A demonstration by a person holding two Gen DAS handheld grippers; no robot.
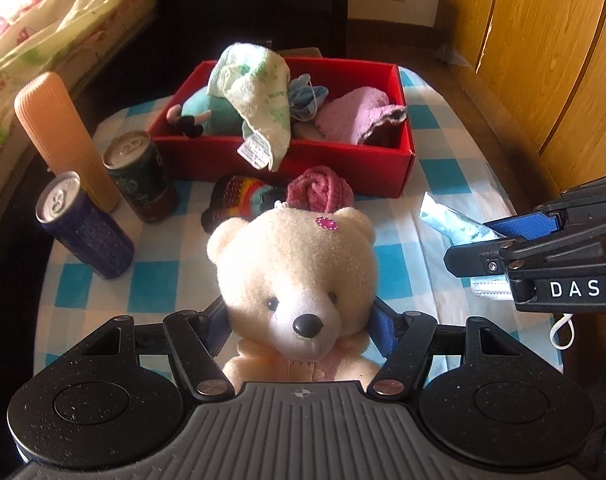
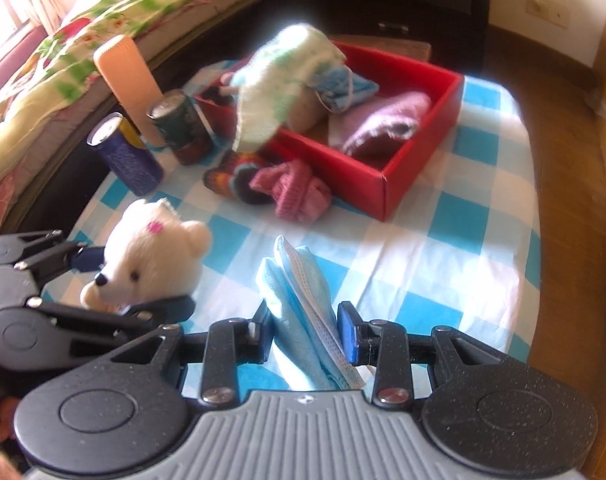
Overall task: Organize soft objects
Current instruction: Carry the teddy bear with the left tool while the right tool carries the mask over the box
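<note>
My left gripper (image 1: 303,320) is shut on a cream teddy bear (image 1: 295,272), holding it by the head above the checked cloth; the bear also shows in the right wrist view (image 2: 151,256). My right gripper (image 2: 307,328) is shut on light blue face masks (image 2: 303,300), also seen in the left wrist view (image 1: 455,224). A red box (image 1: 383,164) at the back holds a white-green towel (image 1: 259,84), a teal plush, blue masks and a purple cloth (image 1: 359,116). A pink rolled cloth (image 1: 319,188) and a striped knit item (image 1: 239,200) lie in front of the box.
Two drink cans (image 1: 83,232) (image 1: 141,176) and a tall orange ribbed container (image 1: 63,132) stand at the table's left. A bed with a floral cover (image 1: 43,20) is left, a wooden cabinet (image 1: 543,40) right, a dark drawer unit behind.
</note>
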